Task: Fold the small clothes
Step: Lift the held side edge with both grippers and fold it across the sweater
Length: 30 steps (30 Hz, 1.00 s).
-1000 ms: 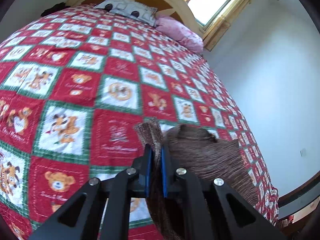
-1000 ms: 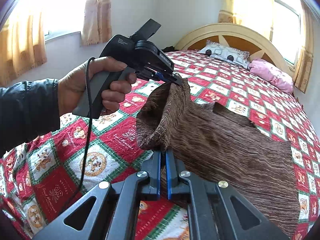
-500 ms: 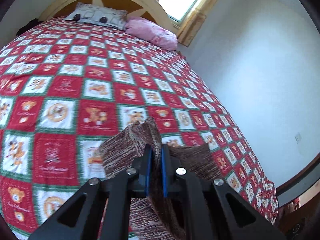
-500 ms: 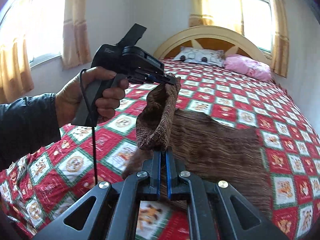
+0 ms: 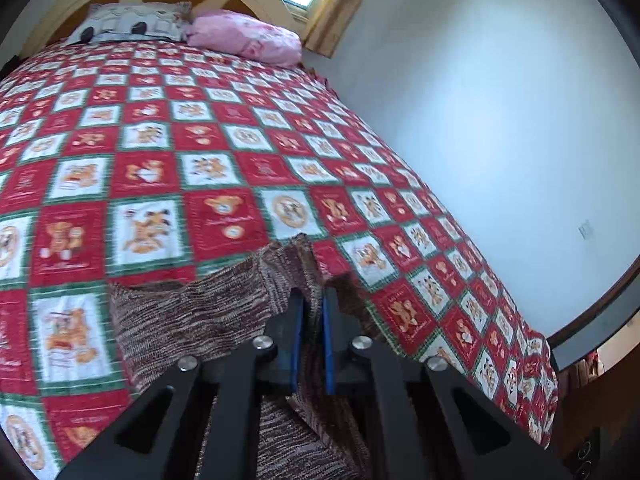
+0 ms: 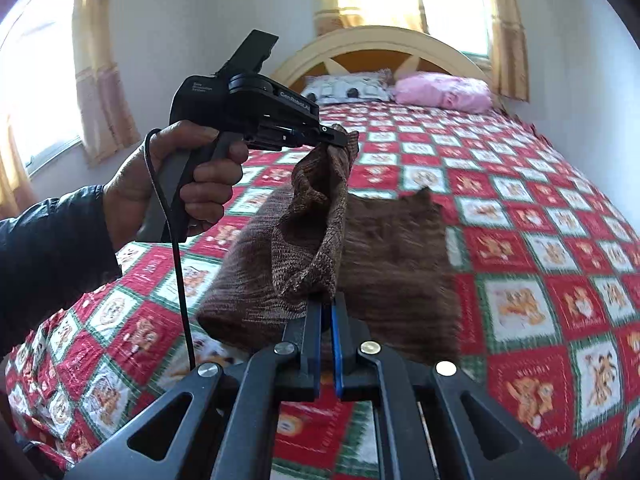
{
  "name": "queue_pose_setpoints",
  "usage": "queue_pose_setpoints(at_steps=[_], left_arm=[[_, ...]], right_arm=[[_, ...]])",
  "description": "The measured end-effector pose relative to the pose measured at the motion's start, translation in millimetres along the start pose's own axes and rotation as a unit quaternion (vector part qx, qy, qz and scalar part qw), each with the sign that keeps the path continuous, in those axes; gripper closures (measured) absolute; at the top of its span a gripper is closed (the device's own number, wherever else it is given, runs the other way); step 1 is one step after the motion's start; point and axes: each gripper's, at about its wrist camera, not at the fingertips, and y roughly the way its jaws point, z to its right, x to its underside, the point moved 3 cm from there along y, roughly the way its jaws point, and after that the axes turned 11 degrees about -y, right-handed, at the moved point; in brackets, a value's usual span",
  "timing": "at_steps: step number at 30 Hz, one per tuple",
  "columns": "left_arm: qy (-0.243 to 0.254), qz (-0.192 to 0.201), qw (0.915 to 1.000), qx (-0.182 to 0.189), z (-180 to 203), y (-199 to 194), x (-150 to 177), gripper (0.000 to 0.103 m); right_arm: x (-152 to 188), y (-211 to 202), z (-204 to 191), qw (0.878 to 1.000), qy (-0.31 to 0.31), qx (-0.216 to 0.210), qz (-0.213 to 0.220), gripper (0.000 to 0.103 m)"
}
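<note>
The cloth (image 6: 360, 248) is clamped by both grippers' fingers; the edge should be laid evenly on the bed (image 6: 520, 168).

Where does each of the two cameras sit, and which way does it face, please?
Left wrist: on the left tongs, facing up the bed toward the pink pillow and right wall; only its own fingers show.
Right wrist: on the right tongs, facing the headboard; the person's left hand and sleeve show.
Shared: the brown knit garment, pinched by both tongs, the quilt and pillows.
</note>
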Motion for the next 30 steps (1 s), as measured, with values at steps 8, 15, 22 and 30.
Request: queue_pose_setpoints(at_steps=[8,15,22,30], left_arm=[[0.018,-0.023,0.9996,-0.004,26.4,33.6,6.0,0.094],[0.04,-0.042,0.9979,-0.027,37.8,63.4,16.2,0.093],[0.094,-0.015,0.9948,-0.037,63.2,40.7,28.8,0.076],[0.152,0.011,0.9862,-0.065,42.5,-17.2,82.8,0.051]], right_arm=[[19.5,1.2,29.7,0.999,0.04,0.005,-0.014,0.1],[40.8,15.3,52.5,0.995,0.091,-0.008,-0.046,0.1],[50.0,4.6,67.7,0.991,0.129,0.003,-0.044,0.097],[4.1,-12.0,69.3,0.995,0.1,0.018,0.015,0.097]])
